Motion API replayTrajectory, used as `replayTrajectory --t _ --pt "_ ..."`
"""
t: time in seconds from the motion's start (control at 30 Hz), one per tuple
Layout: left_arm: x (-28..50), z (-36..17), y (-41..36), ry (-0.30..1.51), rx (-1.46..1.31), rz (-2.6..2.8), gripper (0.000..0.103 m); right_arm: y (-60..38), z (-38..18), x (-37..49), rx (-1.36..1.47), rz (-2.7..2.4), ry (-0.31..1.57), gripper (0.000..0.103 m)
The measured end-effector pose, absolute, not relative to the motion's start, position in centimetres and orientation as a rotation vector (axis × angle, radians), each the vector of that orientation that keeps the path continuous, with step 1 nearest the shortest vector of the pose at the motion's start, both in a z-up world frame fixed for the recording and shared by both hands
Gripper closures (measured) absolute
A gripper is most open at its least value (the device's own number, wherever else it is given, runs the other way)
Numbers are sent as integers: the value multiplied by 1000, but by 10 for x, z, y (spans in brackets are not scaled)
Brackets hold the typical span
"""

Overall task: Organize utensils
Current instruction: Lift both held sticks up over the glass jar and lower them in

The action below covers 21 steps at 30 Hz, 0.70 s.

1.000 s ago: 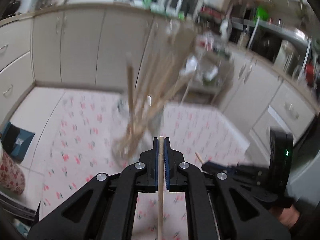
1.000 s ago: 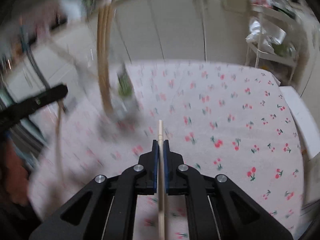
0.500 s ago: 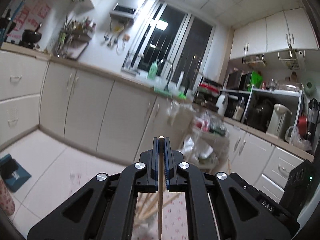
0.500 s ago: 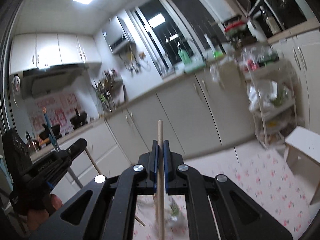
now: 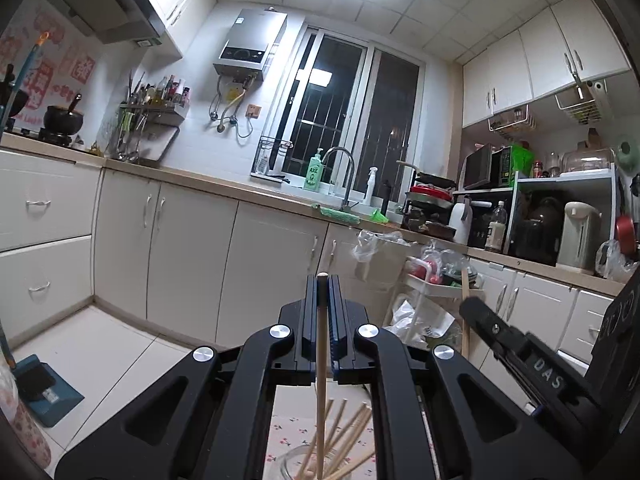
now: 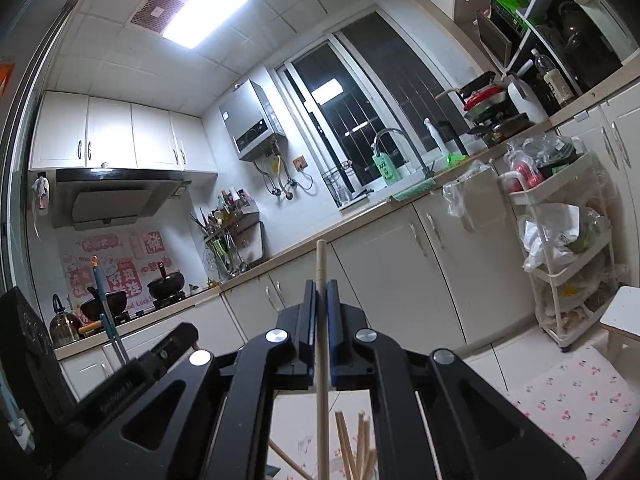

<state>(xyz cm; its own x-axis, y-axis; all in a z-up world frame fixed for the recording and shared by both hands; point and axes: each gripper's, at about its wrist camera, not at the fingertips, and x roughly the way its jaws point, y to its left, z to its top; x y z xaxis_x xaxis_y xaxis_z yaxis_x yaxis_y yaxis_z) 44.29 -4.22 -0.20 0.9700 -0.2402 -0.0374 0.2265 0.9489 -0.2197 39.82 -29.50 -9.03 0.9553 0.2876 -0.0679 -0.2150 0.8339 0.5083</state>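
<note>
Both grippers point up toward the kitchen cabinets. The left gripper pinches one chopstick, the right gripper another chopstick, each above a glass jar of chopsticks.

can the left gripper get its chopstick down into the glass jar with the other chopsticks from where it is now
Probably yes. The left gripper is shut on a chopstick whose lower end hangs right over the glass jar, among the other chopsticks there. Nothing visible blocks it, though those leaning sticks may crowd the opening.
</note>
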Motion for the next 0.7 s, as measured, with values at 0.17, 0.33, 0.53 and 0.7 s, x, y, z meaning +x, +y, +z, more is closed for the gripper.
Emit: replayTrajectory --t 0.17,0.33,0.53,0.7 --pt "460 -11 -40 80 -218 -228 98 -285 -99 412 524 248 125 97" --pt "476 -24 -43 111 -195 -229 98 -275 -109 426 521 246 127 97" --pt "488 -37 -43 140 -189 -228 98 -263 -120 433 504 247 132 97" --pt "494 -43 -44 160 -185 -232 98 -259 -128 438 498 251 139 97"
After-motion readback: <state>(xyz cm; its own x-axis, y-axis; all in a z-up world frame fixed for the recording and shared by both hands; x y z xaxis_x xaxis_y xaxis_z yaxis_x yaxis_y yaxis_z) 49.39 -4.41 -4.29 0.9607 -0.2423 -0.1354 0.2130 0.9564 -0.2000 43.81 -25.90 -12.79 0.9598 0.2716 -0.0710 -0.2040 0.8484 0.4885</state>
